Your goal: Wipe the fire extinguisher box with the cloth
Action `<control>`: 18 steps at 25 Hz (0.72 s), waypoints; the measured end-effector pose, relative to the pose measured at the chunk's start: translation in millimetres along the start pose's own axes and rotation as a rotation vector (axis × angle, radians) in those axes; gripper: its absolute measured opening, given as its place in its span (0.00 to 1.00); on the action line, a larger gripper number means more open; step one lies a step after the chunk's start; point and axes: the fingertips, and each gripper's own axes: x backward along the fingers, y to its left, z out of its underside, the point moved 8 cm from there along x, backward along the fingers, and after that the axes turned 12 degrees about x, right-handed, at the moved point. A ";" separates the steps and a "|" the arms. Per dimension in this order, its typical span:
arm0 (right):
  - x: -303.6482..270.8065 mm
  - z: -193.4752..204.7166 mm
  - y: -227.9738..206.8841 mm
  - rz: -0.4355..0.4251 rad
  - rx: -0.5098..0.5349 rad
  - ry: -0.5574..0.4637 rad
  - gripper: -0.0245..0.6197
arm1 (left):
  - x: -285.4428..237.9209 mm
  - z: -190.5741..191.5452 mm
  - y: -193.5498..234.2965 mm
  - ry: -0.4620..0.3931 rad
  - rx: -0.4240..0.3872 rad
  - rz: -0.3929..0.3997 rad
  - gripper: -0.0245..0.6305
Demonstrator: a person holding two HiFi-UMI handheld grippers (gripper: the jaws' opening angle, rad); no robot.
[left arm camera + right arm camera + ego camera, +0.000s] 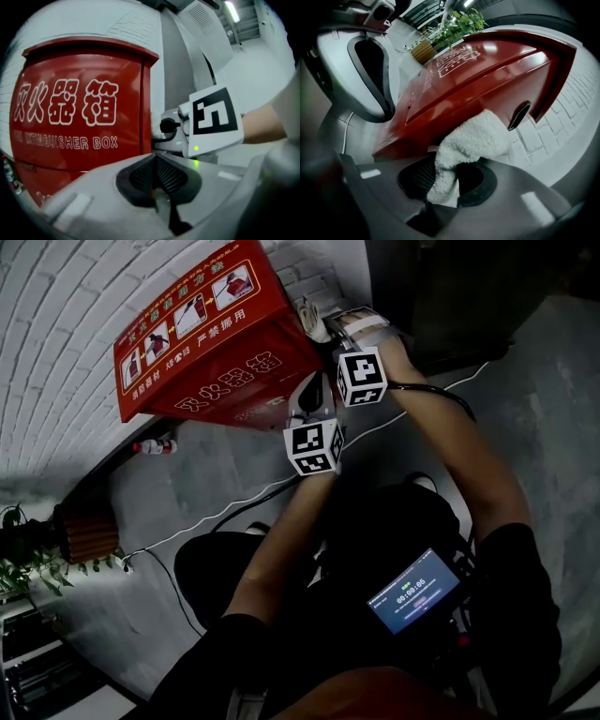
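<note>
**Left gripper view.** The left tongs are fully closed, pad against pad, with nothing between them. Ahead is the red fire extinguisher box, its lettered front towards the camera. A marker cube shows just right of the box's front corner.

**Right gripper view.** The right tongs are clamped on a white cloth. The bunched free end of the cloth presses against the box's red side wall, under the overhanging lid and just beside a dark handle slot. A white brick wall lies behind the box. A potted plant stands beyond its far end.

**Head view.** The box stands on the grey floor, at the floor's edge along the brick wall. Both tongs are at the box's right end, the right ones higher against the side, the left ones lower near the front corner. A small bottle sits on the floor by the box's left end, and a white cable runs across the floor.
</note>
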 end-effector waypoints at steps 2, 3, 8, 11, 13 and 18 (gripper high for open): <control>-7.2 2.8 8.1 -0.010 0.001 0.005 0.18 | -2.9 9.2 3.9 0.011 -0.003 -0.006 0.04; -11.0 4.1 12.4 -0.014 0.000 0.008 0.18 | -4.2 13.7 6.5 0.016 -0.005 -0.012 0.04; -28.9 9.5 37.5 -0.042 -0.007 0.024 0.18 | -9.4 37.8 18.7 0.055 0.003 -0.031 0.04; -39.5 12.1 54.7 -0.072 -0.005 0.035 0.18 | -13.5 49.3 23.9 0.079 0.005 -0.032 0.04; -46.3 13.6 66.1 -0.090 -0.005 0.044 0.18 | -16.4 56.1 26.0 0.094 0.005 -0.030 0.04; -59.7 16.1 90.7 -0.097 -0.019 0.064 0.18 | -18.8 77.9 24.4 0.149 -0.011 -0.012 0.04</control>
